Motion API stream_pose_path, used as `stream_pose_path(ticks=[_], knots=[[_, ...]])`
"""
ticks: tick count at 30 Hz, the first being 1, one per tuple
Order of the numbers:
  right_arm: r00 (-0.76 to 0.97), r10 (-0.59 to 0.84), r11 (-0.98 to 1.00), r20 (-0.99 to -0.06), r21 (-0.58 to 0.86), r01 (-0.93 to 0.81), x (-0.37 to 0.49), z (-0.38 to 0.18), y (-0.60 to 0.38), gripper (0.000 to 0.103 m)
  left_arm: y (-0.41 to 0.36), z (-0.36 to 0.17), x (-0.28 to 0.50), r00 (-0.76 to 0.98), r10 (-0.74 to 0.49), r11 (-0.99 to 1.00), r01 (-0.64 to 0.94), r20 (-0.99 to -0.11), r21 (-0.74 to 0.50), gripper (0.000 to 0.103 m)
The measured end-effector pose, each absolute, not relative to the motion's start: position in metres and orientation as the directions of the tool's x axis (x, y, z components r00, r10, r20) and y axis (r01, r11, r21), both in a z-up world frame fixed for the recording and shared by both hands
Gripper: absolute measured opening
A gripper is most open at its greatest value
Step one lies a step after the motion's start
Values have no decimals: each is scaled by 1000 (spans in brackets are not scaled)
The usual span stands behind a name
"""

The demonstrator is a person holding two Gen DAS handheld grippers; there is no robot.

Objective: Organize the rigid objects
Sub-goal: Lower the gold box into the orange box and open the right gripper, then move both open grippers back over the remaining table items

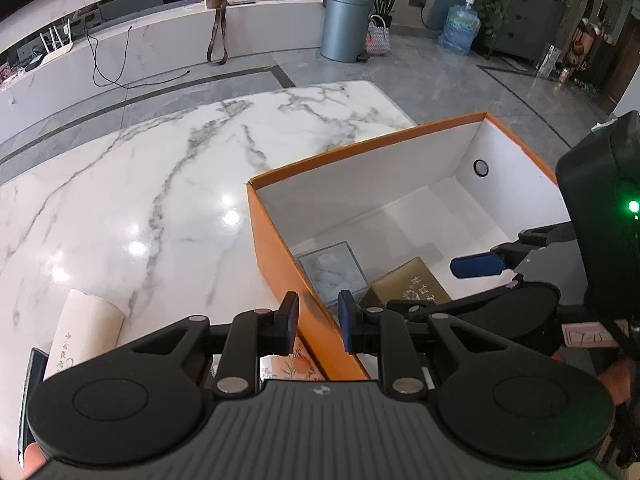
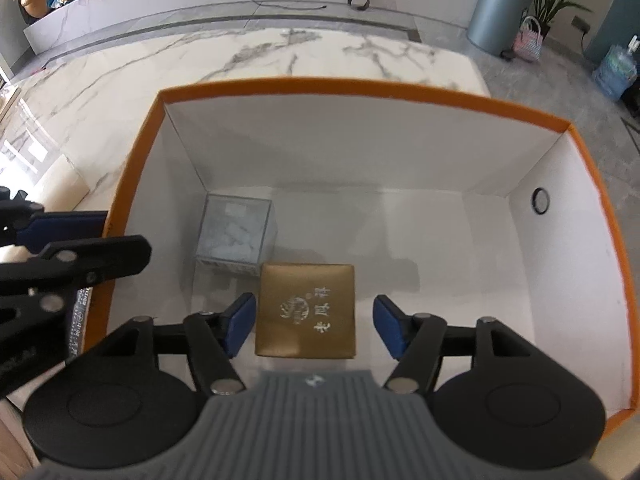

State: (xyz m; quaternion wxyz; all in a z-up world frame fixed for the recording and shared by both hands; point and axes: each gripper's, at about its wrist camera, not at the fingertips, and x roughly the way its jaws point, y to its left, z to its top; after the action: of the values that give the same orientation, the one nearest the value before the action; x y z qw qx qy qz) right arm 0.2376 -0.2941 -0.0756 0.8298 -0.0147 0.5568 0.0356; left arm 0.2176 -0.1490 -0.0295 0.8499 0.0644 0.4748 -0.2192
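Matte gold square box (image 2: pixel 306 312), white-lined orange carton (image 2: pixel 360 84).

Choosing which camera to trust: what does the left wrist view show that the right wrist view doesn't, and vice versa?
Only left wrist: a white router in the background and a green indicator light at the frame's right edge. Only right wrist: the right gripper open, straddling the gold box without touching. Both: orange box, gold box, clear box, left gripper shut on the orange box's wall.
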Motion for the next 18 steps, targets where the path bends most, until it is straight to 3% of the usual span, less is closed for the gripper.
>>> stream_pose_path(ticks=[8, 18], knots=[[475, 20, 997, -880, -15, -71, 218, -46, -288, 75, -134, -6, 197, 506, -299, 902, 426, -809, -67, 25], [625, 64, 997, -778, 22, -76, 177, 0, -264, 75, -93, 14, 165, 549, -297, 924, 372, -781, -90, 25]])
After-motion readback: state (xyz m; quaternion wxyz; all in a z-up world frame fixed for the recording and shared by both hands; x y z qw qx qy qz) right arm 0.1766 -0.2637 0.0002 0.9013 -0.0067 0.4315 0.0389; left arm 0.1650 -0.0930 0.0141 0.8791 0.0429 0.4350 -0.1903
